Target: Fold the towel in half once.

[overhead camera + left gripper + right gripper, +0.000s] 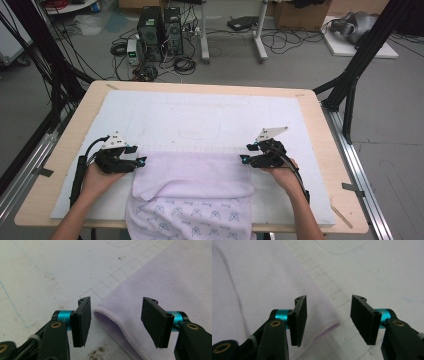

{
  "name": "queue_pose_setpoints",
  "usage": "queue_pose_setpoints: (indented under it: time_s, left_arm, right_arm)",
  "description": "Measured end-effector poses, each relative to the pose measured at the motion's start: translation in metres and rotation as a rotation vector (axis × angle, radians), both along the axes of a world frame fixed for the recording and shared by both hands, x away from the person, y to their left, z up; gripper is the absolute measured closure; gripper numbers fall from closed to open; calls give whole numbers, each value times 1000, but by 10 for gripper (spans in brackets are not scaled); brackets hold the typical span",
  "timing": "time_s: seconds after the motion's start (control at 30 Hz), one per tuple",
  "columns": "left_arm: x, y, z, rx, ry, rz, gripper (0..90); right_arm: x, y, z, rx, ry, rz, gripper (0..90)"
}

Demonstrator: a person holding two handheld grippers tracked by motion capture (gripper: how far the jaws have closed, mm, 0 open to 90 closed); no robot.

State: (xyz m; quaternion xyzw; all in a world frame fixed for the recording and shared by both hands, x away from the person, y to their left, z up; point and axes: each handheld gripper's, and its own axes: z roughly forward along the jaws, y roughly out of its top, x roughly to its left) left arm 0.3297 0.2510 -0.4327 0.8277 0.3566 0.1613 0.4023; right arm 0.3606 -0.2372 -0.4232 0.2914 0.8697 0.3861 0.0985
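While a pale lilac towel (192, 175) lies folded on the white mat (210, 117) at the near middle of the wooden table (325, 150), a gripper stands at each of its far corners. Its folded top layer is plain, and a lower layer printed with small blue figures hangs over the table's near edge.

From above, the left gripper (140, 161) sits at the towel's far left corner, held by the person's left hand (97, 177), and the right gripper (245, 159) sits at the far right corner, held by the right hand (282, 175).

Seen along the left gripper (115, 320), its jaws stand wide apart with nothing between them. The towel's stitched corner (130, 322) lies on the mat below the gap, its rounded tip just beside the left-hand finger (83, 320), while the cloth spreads away under the right-hand finger (153, 322).

Seen along the right gripper (328, 320), the jaws are likewise spread and hold nothing. The towel's hemmed corner (322, 325) lies beneath the left-hand finger (299, 320) and ends in the gap, and the right-hand finger (363, 320) stands over bare mat. Whether any finger touches the cloth cannot be told.
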Motion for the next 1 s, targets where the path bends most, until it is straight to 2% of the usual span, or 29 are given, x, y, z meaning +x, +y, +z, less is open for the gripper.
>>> queue_pose_setpoints:
  time_s: [0.07, 0.13, 0.17, 0.2, 0.23, 0.27, 0.37, 0.43, 0.5, 0.57, 0.77, 0.83, 0.87, 0.9, 1.0]
  left_arm:
    - [5, 0, -5, 3, 19, 12, 405]
    - [8, 0, -8, 27, 30, 29, 409]
    - [9, -1, -10, 43, 37, 31, 435]
    - [9, -1, -11, 35, 45, 20, 451]
    - [8, -2, -11, 29, 44, 6, 491]
    - [7, -3, -11, 29, 42, -4, 556]
    - [4, -7, -9, 42, 36, -48, 726]
    - [4, -8, -8, 39, 36, -57, 796]
    - [7, -9, -6, 35, 38, -48, 831]
    - [12, -11, -3, 21, 19, -32, 843]
    - [44, -26, 22, -11, -16, -12, 847]
    - [63, -33, 33, 5, -26, 10, 847]
    - [71, -35, 39, 12, -32, 19, 847]
    - [77, -36, 43, 14, -31, 26, 848]
    - [99, -42, 66, 17, -64, 55, 849]
  right_arm:
    - [6, -1, -6, -2, 22, -15, 433]
    - [9, 0, -11, 1, 44, -15, 425]
    - [9, 1, -12, -12, 46, -11, 425]
    - [10, 2, -15, -23, 46, -2, 428]
    - [10, 3, -17, -27, 67, 7, 448]
    - [10, 4, -18, -30, 60, 6, 478]
    - [7, 4, -18, -13, 64, 28, 687]
    - [3, 7, -16, -23, 48, 42, 805]
    - [0, 9, -13, -53, 8, 46, 842]
    - [1, 7, -8, -54, -32, 21, 850]
    - [21, -9, 14, -35, -53, -74, 852]
    - [31, -13, 20, -32, -57, -97, 852]
    - [39, -16, 25, -47, -54, -116, 852]
    - [44, -18, 30, -50, -64, -128, 852]
    - [60, -26, 50, -31, -94, -169, 852]
